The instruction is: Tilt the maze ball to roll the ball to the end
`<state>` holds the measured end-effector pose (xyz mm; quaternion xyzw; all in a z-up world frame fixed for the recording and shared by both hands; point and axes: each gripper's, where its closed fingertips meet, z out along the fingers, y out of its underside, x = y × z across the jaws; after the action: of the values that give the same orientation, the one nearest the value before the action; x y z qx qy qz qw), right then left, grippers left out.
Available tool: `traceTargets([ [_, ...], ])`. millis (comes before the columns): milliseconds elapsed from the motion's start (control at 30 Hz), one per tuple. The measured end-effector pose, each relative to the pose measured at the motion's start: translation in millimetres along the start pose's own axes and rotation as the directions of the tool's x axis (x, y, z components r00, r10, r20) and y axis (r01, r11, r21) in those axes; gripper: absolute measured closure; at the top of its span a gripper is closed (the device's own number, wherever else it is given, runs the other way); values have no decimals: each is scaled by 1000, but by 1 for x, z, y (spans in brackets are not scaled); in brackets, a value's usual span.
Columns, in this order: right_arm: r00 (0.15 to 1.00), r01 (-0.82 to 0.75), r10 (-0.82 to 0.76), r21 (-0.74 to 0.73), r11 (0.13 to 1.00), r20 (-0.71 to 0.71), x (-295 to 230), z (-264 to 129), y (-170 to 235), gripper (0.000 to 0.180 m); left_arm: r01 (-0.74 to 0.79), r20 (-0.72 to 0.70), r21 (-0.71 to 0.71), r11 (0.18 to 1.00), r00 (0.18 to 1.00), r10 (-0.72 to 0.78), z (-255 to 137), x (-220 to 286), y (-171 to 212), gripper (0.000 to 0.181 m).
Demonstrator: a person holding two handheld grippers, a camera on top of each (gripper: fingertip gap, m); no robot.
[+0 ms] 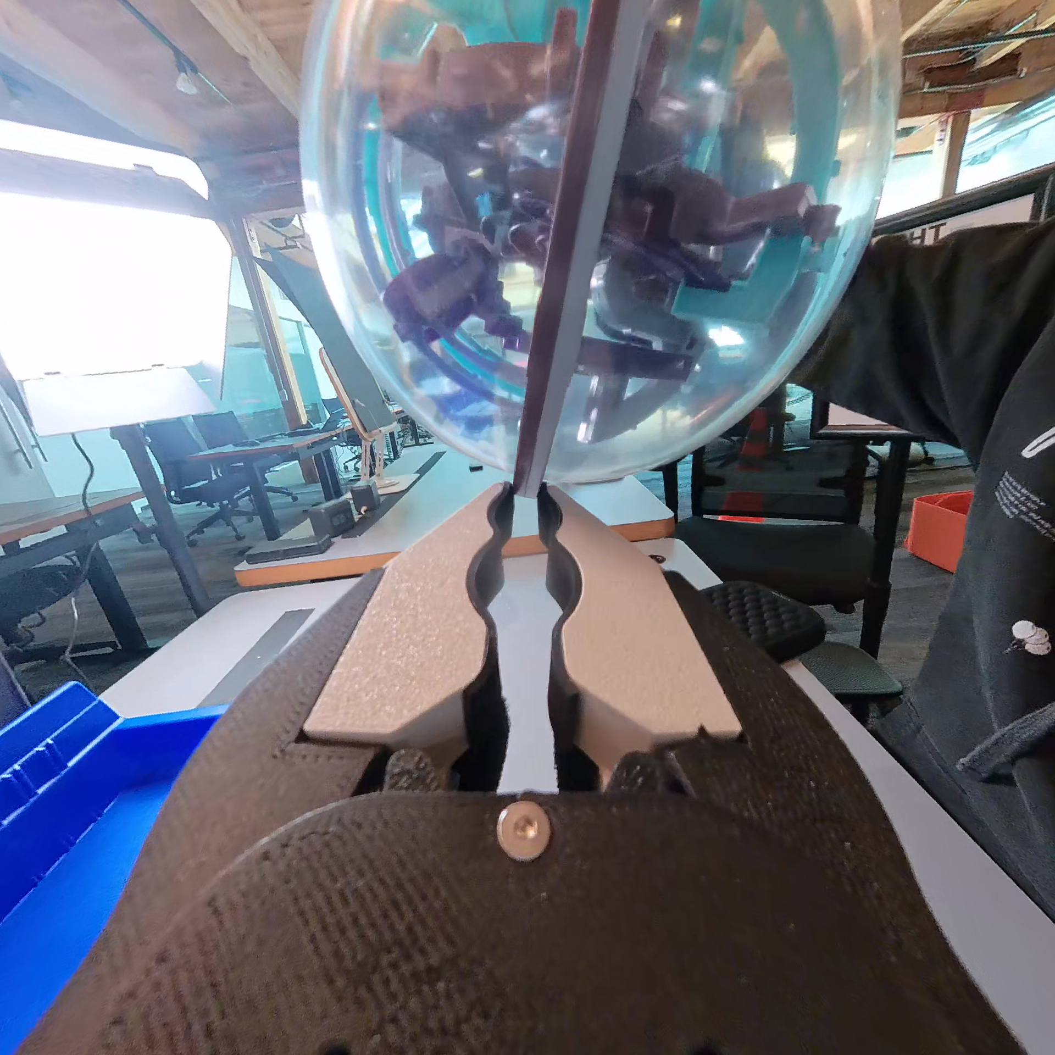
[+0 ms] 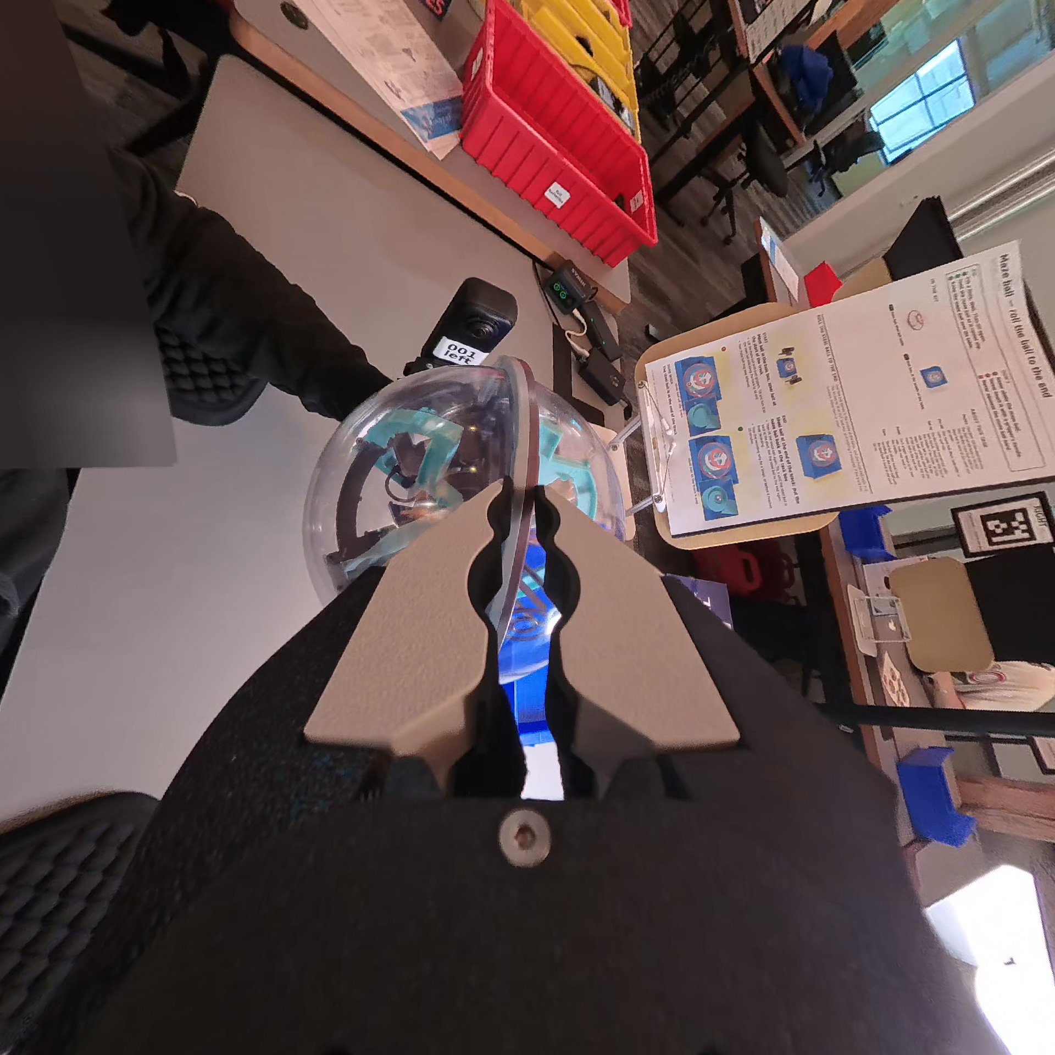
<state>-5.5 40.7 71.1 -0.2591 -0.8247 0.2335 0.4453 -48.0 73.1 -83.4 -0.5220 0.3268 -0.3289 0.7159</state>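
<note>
The maze ball point(image 1: 599, 240) is held clear above the bench point(image 2: 171, 571), its equatorial rim pinched by the left gripper point(image 1: 526, 495) and the right gripper point(image 2: 520, 490). The small inner ball cannot be located.

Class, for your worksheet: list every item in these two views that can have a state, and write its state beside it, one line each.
Maze ball: lifted off the table, held by its rim at two spots.
Left claw: shut on the ball's rim.
Right claw: shut on the rim.
Red bin: open-topped, on the far table.
Instruction sheet: propped on a stand.
</note>
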Motion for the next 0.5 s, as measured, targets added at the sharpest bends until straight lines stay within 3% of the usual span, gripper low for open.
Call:
traceTargets([
  [233,998,-48,50,78,996,-24,6,-19,1,174,-31,15,49,998,999,30,-12,0,-26,174],
  [500,993,-113,114,49,992,-14,2,-23,22,174,52,-41,14,999,998,-51,-2,14,-9,174],
])
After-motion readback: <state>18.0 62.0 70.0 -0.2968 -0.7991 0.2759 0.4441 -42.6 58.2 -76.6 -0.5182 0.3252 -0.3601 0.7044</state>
